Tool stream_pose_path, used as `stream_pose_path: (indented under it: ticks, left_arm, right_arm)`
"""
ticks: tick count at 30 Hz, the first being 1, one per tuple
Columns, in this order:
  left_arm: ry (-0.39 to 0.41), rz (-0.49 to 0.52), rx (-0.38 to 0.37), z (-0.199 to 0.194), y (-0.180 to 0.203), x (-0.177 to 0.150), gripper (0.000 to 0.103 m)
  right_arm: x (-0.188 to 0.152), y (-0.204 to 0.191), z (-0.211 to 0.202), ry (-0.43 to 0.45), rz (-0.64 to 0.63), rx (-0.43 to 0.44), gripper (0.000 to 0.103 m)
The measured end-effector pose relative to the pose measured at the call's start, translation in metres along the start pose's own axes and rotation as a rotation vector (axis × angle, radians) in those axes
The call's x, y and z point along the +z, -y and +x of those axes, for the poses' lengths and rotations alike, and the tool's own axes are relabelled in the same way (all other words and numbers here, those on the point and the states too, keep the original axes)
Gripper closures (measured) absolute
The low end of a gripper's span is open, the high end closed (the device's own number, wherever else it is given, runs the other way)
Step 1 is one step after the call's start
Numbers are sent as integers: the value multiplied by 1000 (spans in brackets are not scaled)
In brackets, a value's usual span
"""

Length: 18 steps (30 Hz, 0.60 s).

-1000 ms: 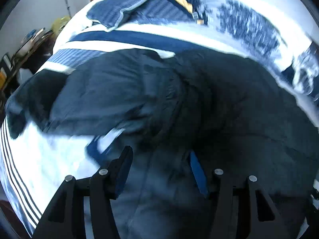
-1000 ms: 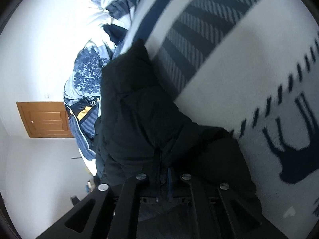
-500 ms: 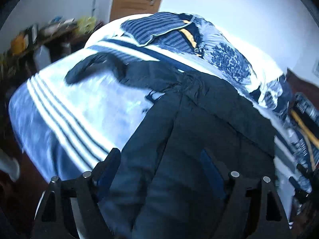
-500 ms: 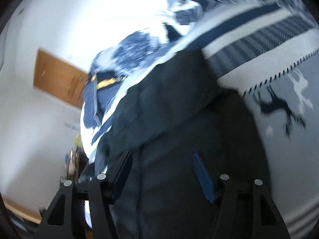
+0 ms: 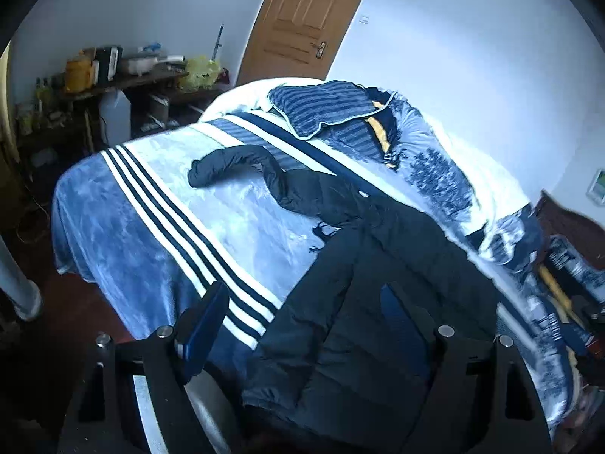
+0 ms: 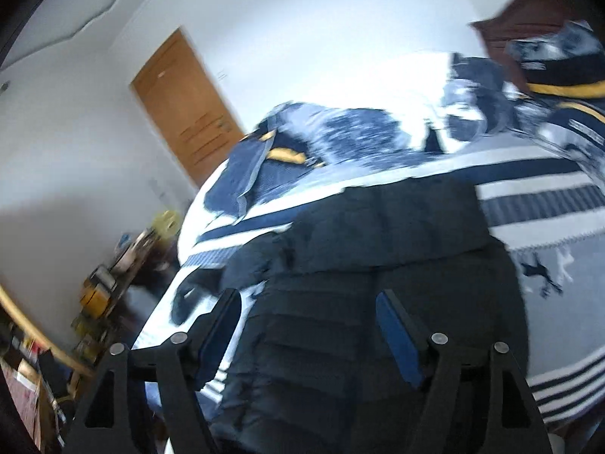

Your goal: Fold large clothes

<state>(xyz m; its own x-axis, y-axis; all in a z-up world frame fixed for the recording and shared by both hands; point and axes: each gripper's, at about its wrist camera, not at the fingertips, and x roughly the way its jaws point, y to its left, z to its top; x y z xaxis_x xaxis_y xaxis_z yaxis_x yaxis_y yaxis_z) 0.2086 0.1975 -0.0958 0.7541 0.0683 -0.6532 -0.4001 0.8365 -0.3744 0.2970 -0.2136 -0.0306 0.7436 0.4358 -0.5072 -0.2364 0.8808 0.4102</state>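
A large dark padded jacket (image 5: 378, 283) lies on the bed, its body hanging over the near edge and one sleeve (image 5: 234, 162) stretched out to the left across the blanket. It also shows in the right wrist view (image 6: 378, 283). My left gripper (image 5: 298, 314) is open and empty, held above the jacket's lower part. My right gripper (image 6: 310, 321) is open and empty, above the jacket's quilted body.
The bed carries a blue and white striped blanket (image 5: 151, 204) with a pile of patterned bedding (image 5: 378, 121) at the far side. A cluttered wooden desk (image 5: 113, 79) stands at the left, a wooden door (image 5: 302, 19) behind. A dark headboard (image 6: 529, 19) is at the right.
My right gripper has let go of the jacket and opened. Both grippers have pulled back and risen, so more of the bed and room shows. The jacket now lies flat.
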Motion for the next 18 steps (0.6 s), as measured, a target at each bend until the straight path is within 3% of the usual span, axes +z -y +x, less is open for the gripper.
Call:
stream_pose_path:
  ticks: [2, 8, 18]
  left_arm:
    - [-31, -55, -14, 5, -12, 5, 20]
    - [-108, -148, -88, 29, -38, 15, 20]
    - [-203, -413, -140, 111, -89, 36, 20]
  right_arm:
    - [2, -21, 7, -11, -59, -29, 26]
    - [-3, -55, 42, -85, -129, 28, 26]
    - [1, -58, 137, -214, -135, 37, 26]
